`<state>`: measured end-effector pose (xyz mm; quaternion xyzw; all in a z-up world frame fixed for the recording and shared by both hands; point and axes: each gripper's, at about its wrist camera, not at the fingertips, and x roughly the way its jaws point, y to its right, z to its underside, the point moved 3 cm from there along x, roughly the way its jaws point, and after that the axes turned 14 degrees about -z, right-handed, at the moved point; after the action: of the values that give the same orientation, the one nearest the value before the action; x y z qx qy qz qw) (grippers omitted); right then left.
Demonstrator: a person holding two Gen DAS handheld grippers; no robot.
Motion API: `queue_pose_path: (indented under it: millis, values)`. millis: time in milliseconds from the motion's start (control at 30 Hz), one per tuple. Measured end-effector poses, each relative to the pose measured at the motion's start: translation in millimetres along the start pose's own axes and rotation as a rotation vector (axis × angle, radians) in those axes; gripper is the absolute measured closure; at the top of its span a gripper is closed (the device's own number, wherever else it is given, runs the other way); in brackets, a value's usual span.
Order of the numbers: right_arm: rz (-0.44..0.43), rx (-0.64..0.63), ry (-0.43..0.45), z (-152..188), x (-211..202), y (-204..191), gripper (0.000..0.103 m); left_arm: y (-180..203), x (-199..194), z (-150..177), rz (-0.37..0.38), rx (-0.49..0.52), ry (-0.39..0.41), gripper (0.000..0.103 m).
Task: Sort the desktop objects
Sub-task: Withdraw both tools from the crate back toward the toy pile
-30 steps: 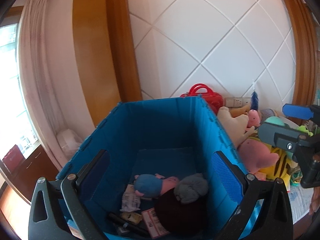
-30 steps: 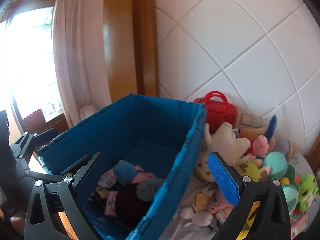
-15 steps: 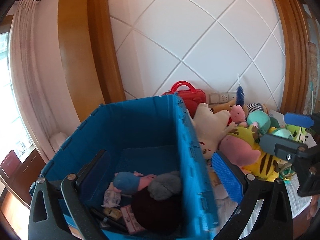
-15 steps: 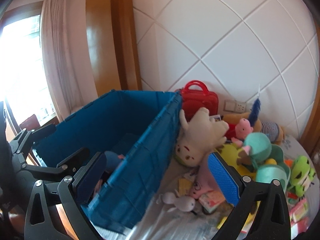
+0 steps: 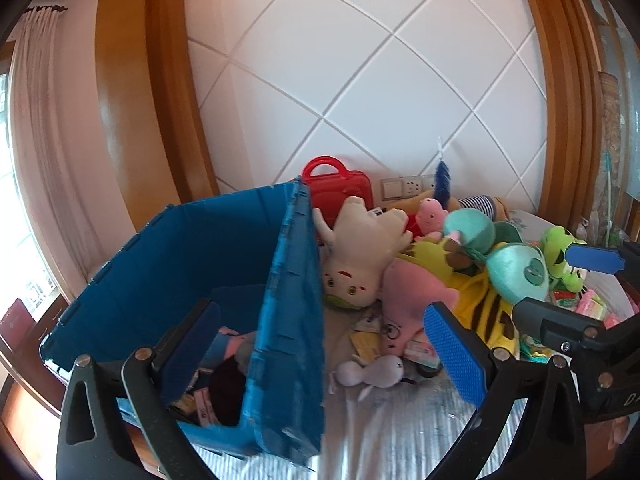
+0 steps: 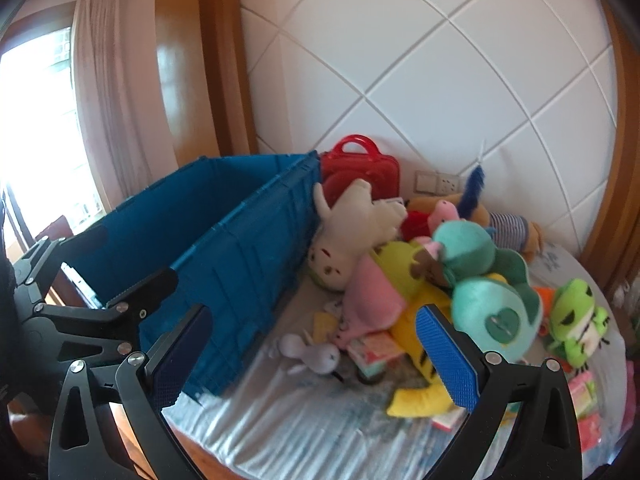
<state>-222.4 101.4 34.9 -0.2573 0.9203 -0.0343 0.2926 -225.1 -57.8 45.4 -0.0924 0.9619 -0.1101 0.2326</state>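
Here we find both tools spread wide and carrying nothing. Our left gripper (image 5: 328, 350) straddles the near wall of the blue crate (image 5: 288, 320), whose floor holds a few toys. Our right gripper (image 6: 312, 354) hangs above the cloth, a small grey plush bunny (image 6: 316, 354) between its fingers and the heap of stuffed animals (image 6: 448, 264) just ahead.

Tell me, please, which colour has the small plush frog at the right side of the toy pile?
The small plush frog is bright green, clearest in the right wrist view.
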Motion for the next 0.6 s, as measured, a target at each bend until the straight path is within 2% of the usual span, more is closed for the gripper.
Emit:
queue_pose_path:
  millis: [267,600]
  values:
    - [0.016,0.032,-0.017,30,-28,33,0.000,40,-21,10,0.020,0.018,0.000,0.000]
    - [0.061,0.086,-0.054,83,-51,77,0.000,93,-38,42,0.066,0.027,-0.023,0.000]
